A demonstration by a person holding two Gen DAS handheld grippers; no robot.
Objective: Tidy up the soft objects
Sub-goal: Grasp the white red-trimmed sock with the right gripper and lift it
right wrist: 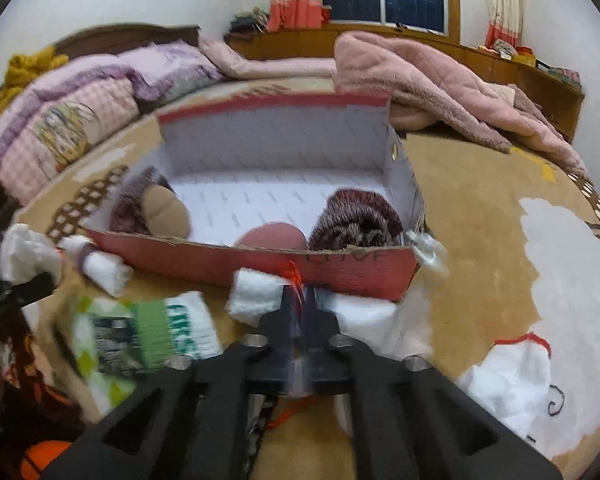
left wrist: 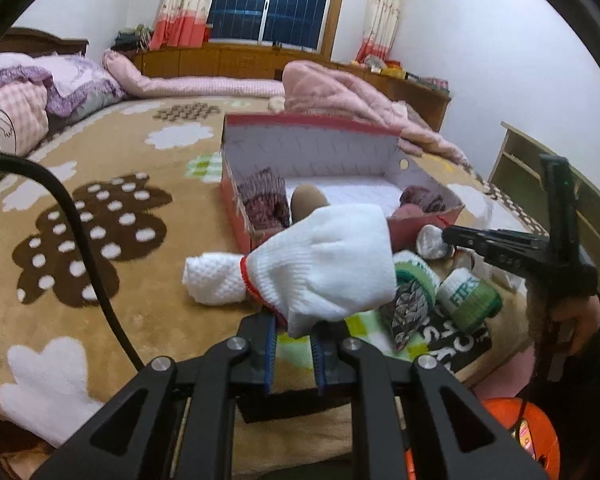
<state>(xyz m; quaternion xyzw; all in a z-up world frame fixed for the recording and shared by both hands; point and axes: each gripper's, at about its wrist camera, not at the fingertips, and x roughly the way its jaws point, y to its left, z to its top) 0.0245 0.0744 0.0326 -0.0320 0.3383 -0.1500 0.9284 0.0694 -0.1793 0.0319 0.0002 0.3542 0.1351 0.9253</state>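
Jaws closed on two white gloves (left wrist: 324,264), one each.

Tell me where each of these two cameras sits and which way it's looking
Left wrist: sits on the left gripper, looks across the bed to the red box; its fingers pinch a white glove; the right gripper and a hand show.
Right wrist: sits on the right gripper, faces the box; jaws shut on red thread.
Shared: box, window, pink quilt.

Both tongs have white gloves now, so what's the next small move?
Probably carry the left tongs forward and drop their white glove into the red box: its middle floor looks bare, and the right tongs are only just shut on another glove.
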